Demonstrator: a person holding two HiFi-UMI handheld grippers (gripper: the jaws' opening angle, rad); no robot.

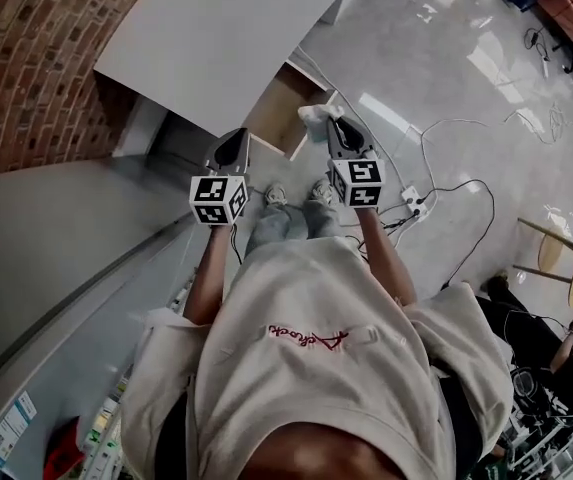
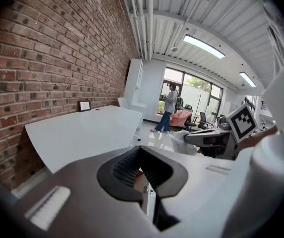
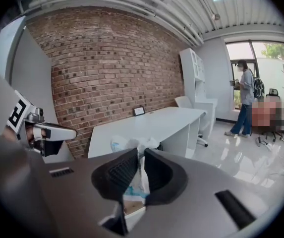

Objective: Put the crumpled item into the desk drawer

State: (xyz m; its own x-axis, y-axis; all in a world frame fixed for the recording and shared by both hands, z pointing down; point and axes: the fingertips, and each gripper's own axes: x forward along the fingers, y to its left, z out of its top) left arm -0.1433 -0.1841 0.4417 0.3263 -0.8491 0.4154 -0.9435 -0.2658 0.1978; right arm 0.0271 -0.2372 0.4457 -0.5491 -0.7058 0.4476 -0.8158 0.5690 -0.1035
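The crumpled item (image 1: 315, 114) is a white wad with a bit of blue, and my right gripper (image 1: 332, 125) is shut on it. In the right gripper view the crumpled item (image 3: 132, 144) sticks out above the pads of the right gripper (image 3: 141, 155). It hangs over the right edge of the open wooden drawer (image 1: 284, 108) under the white desk (image 1: 216, 38). My left gripper (image 1: 230, 150) is shut and holds nothing, just left of the drawer's near end. In the left gripper view the left gripper (image 2: 141, 150) has its tips together, and the right gripper (image 2: 212, 136) is at the right.
A brick wall (image 1: 26, 58) runs along the left. A power strip (image 1: 413, 200) and cables lie on the glossy floor to the right. The person's shoes (image 1: 296, 194) are near the drawer. Another person (image 3: 243, 103) stands far off by the windows.
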